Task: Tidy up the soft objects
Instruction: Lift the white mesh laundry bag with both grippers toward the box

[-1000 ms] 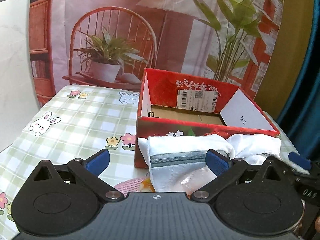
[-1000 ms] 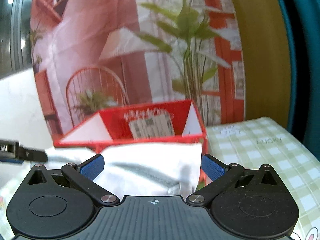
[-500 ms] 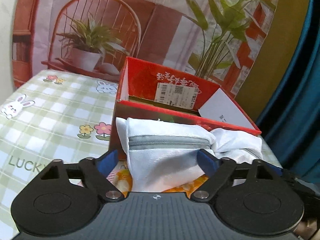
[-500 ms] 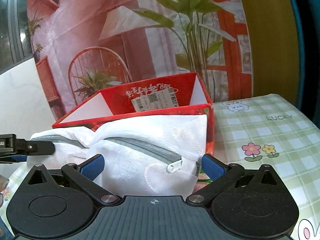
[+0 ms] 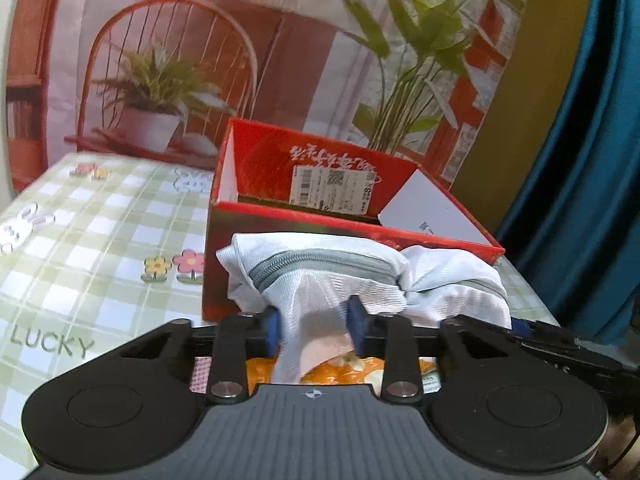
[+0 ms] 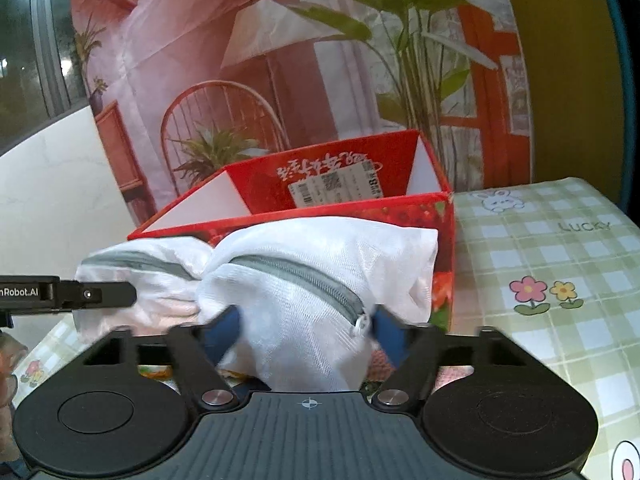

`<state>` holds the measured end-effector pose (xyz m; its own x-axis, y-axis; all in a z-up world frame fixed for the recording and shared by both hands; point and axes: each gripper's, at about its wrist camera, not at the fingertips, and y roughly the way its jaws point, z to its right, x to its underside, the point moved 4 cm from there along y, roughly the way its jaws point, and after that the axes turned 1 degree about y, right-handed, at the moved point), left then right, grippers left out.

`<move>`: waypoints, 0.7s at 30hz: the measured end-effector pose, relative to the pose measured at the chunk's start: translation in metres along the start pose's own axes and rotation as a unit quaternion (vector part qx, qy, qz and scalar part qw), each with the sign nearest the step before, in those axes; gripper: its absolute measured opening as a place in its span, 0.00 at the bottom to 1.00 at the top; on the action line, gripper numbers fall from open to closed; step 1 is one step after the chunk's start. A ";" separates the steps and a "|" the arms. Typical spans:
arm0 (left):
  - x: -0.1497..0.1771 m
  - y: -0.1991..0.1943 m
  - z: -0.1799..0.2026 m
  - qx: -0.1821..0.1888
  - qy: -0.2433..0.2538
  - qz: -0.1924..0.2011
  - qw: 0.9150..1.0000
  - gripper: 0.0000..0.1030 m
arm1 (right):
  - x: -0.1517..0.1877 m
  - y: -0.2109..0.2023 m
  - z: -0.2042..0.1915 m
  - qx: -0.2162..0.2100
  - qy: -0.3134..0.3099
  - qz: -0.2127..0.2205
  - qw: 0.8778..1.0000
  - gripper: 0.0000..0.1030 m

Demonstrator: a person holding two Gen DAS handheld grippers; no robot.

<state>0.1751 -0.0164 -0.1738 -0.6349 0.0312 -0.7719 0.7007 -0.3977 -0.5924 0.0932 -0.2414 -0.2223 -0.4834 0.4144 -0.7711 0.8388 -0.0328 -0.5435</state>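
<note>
One white mesh bag (image 5: 320, 280), one red box (image 5: 280, 224); both hand-held grippers, left (image 5: 314, 330) and right (image 6: 306, 332), closing on bag; only right view shows zipper pull (image 6: 362, 325).

Ahead of me hangs a wrinkled printed backdrop (image 5: 304, 60) picturing a red chair, potted plants and a lamp, flanked by a mustard-yellow wall (image 5: 532, 92), a teal curtain (image 5: 592, 184) and a dark window (image 6: 36, 52).

Both views are evenly and brightly lit, with soft shadows. Strong fisheye bending is seen at the edges, and slight motion blur throughout.
</note>
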 end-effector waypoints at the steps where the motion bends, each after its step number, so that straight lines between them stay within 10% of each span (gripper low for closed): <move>1: 0.000 -0.002 0.003 -0.003 0.011 0.004 1.000 0.26 | 0.000 -0.001 -0.001 -0.001 -0.002 0.002 1.000 0.45; 7: -0.007 -0.016 0.013 -0.003 0.032 0.030 0.999 0.22 | -0.009 -0.015 -0.007 -0.008 -0.021 0.027 0.999 0.11; 21: -0.075 -0.035 0.034 -0.001 0.103 0.114 0.988 0.19 | -0.077 -0.048 -0.030 -0.032 -0.090 0.115 0.989 0.09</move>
<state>0.1867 -0.0356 -0.0873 -0.3800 0.1268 -0.9162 0.8186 -0.4151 -0.3970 0.0972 -0.2446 -0.1272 -0.3101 0.2334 -0.9216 0.9431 -0.0468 -0.3292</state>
